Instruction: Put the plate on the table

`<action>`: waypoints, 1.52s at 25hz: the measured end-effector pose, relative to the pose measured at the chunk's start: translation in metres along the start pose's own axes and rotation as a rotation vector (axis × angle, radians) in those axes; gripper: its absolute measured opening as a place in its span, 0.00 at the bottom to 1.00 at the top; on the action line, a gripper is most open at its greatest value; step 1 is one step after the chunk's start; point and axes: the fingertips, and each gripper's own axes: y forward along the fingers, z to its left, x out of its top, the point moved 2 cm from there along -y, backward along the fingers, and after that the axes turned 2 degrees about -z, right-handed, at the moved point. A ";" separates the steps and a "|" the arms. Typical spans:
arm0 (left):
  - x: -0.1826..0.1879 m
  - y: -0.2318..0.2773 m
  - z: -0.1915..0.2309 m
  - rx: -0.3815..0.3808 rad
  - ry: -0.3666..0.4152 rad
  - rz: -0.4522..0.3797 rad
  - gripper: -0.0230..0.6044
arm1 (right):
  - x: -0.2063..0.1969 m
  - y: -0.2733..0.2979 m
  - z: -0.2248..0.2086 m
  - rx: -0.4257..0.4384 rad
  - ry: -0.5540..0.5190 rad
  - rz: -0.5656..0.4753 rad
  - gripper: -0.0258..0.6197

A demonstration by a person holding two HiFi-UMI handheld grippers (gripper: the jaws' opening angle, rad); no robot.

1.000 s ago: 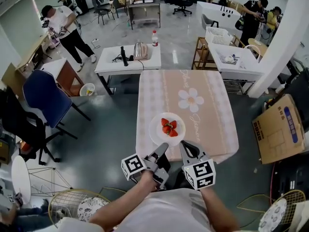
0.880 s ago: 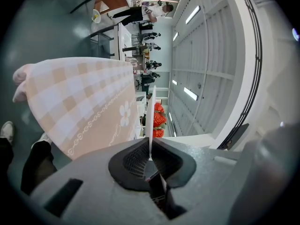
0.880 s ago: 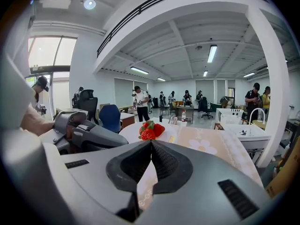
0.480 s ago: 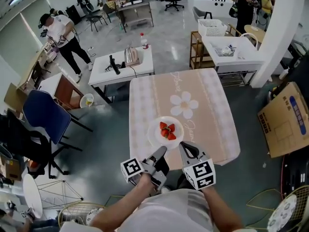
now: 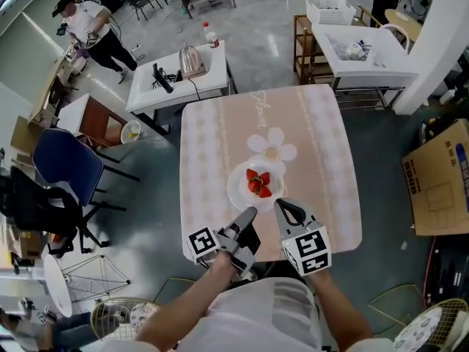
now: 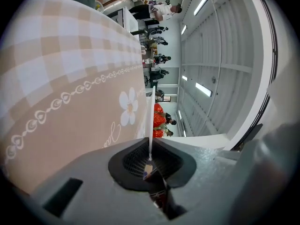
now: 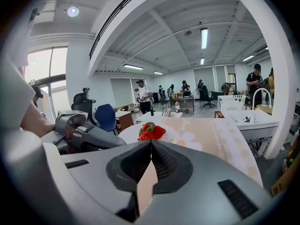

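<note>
A white plate [image 5: 240,189] with red strawberries [image 5: 258,182] is over the near part of the pink checked table [image 5: 308,138], just short of its printed flower. Whether the plate rests on the cloth I cannot tell. My left gripper [image 5: 248,214] is shut on the plate's near rim. In the left gripper view the plate [image 6: 151,116] shows edge-on as a thin white line running into the jaws, with the strawberries [image 6: 158,121] beyond. My right gripper [image 5: 282,207] is shut beside the rim at the near right, holding nothing. Its own view shows the plate [image 7: 129,134] just past its tips.
A white side table with a kettle [image 5: 192,61] stands behind the pink table. A blue chair [image 5: 62,160] is at the left and a cardboard box [image 5: 440,178] at the right. A white table with a basket [image 5: 352,50] is at the back right. A person [image 5: 91,28] stands far left.
The plate and both grippers have moved forward over the table, closer to the printed flower. Both grippers have kept their jaws as they were.
</note>
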 end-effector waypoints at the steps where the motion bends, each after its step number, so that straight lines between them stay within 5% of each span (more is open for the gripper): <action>1: 0.001 0.006 0.001 0.005 -0.001 -0.008 0.06 | 0.000 0.004 -0.006 0.008 0.006 0.004 0.05; 28: 0.040 0.111 0.062 0.102 -0.018 -0.118 0.08 | -0.049 0.087 -0.077 0.155 0.164 0.128 0.05; 38: 0.047 0.109 0.068 0.232 0.079 -0.127 0.09 | -0.055 0.091 -0.080 0.169 0.167 0.147 0.05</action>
